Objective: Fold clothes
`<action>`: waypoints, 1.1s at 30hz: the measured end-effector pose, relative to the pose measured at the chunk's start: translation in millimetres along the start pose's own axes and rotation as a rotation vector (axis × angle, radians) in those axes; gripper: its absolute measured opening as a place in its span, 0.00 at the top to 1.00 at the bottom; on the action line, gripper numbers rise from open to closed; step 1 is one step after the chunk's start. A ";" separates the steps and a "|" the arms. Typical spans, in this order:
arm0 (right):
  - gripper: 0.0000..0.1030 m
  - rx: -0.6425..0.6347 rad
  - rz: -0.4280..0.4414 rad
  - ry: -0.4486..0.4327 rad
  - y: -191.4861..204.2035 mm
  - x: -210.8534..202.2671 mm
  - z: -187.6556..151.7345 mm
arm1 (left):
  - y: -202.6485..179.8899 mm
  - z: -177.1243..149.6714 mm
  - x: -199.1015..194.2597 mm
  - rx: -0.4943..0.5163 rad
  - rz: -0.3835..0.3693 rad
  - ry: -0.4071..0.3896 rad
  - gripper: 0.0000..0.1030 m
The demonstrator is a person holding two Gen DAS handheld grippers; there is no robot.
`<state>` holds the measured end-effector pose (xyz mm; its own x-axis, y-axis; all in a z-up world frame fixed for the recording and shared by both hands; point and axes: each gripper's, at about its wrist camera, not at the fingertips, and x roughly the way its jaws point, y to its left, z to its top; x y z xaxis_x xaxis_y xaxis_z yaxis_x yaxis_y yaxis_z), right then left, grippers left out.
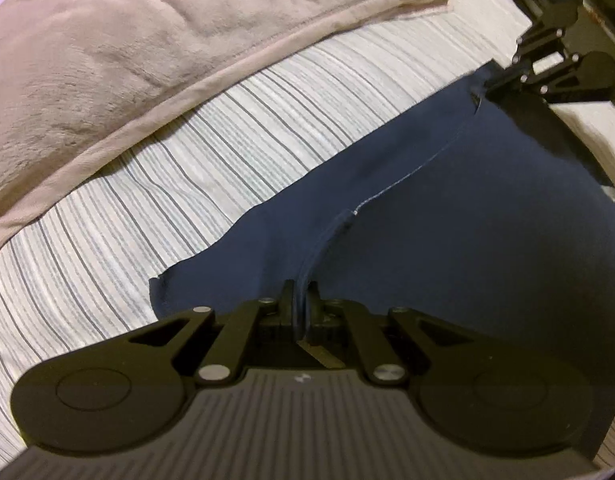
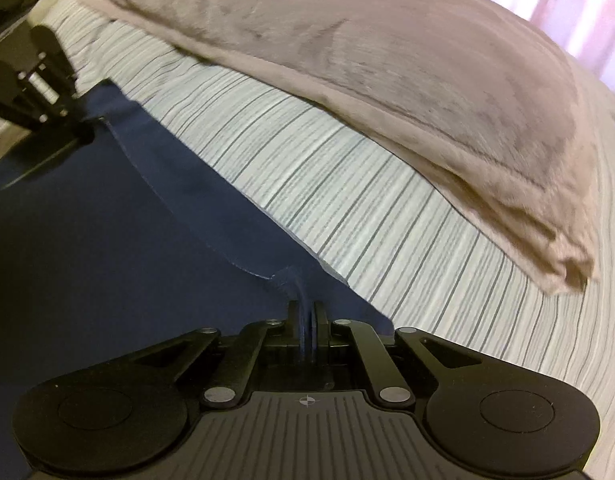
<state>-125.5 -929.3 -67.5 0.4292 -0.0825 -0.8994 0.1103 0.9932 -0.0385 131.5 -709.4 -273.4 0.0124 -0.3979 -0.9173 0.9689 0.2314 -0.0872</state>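
Observation:
A navy blue garment [image 1: 447,208] lies stretched over a striped bed sheet [image 1: 211,148]. My left gripper [image 1: 301,292] is shut on a pinched fold at one end of the garment's far edge. My right gripper [image 2: 306,308] is shut on the other end of that edge of the navy garment [image 2: 107,220]. In the left wrist view the right gripper [image 1: 491,90] shows at the upper right, clamped on the cloth corner. In the right wrist view the left gripper [image 2: 83,130] shows at the upper left, also on the cloth. A hem line runs between the two grips.
A thick folded beige plush blanket [image 1: 107,48] lies on the bed beyond the garment, also seen as the blanket [image 2: 387,80] across the right wrist view. Striped sheet [image 2: 347,184] separates it from the garment. A bright curtain [image 2: 567,4] is behind.

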 end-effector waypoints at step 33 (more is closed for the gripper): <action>0.99 0.340 0.072 -0.075 -20.5 -7.9 -35.2 | 10.0 -7.7 -1.6 -0.089 -0.032 -0.062 0.98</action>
<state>-162.7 -946.1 -74.9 0.5102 -0.0317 -0.8595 0.3640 0.9134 0.1824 139.3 -699.5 -275.8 -0.0001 -0.4598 -0.8880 0.9432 0.2949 -0.1528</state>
